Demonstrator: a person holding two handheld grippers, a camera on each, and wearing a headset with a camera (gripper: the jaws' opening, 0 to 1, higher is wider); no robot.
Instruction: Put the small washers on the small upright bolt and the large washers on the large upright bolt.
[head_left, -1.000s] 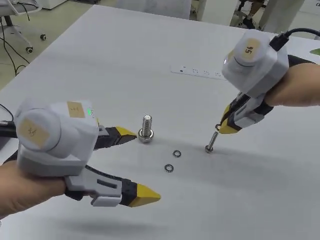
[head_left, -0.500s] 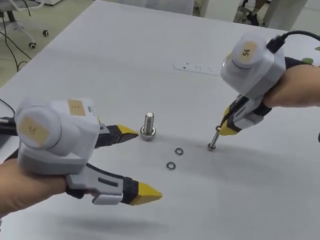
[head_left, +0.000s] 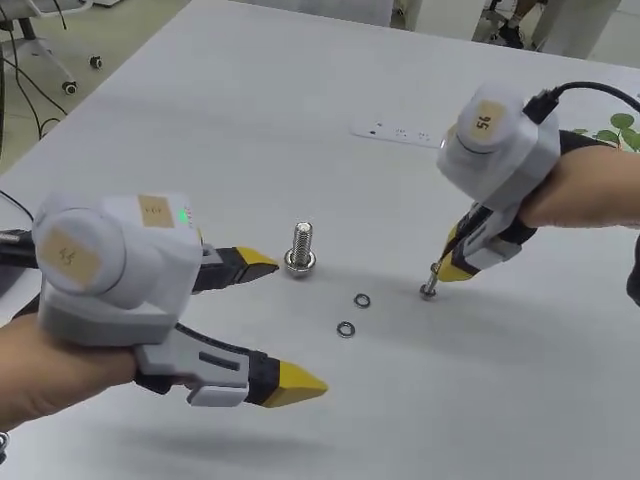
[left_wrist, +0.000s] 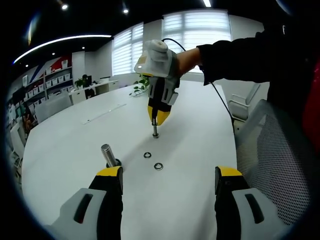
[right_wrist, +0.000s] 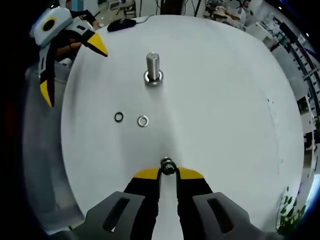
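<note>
Head view: the right claw points steeply down, its yellow tips just above the small upright bolt on the white counter. In the right gripper view its jaws are drawn nearly together on a small washer pinched at their very tips. Out ahead of this claw and a little to its left lie two loose washers, one dark and one bright, with the large upright bolt farther on.

The left claw hovers with its jaws spread wide and nothing between them. In the left gripper view the large bolt stands just beyond its left jaw, the two loose washers lie ahead between the jaws, and the small bolt stands past them.
</note>
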